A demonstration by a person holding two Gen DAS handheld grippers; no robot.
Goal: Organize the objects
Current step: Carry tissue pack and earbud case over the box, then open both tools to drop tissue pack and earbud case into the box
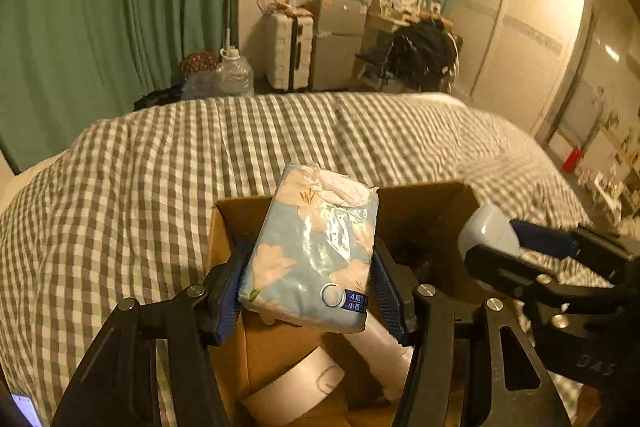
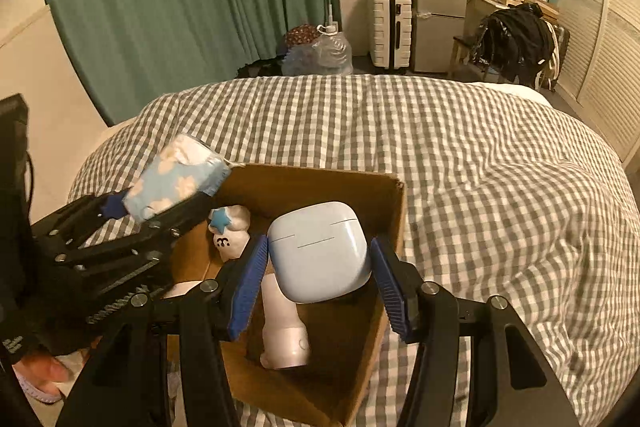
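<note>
Left tool clamps tissue pack, right tool clamps earbud case, both above box rim.

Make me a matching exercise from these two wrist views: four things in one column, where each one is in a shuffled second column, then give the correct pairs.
Things
1. tissue pack
2. earbud case
3. white figurine with a blue star
4. white suitcase

Places
A. standing on the floor beside the small fridge
B. clamped in the left gripper above the cardboard box
C. lying inside the cardboard box
D. between the fingers of the right gripper

Pairs: 1-B, 2-D, 3-C, 4-A
</note>
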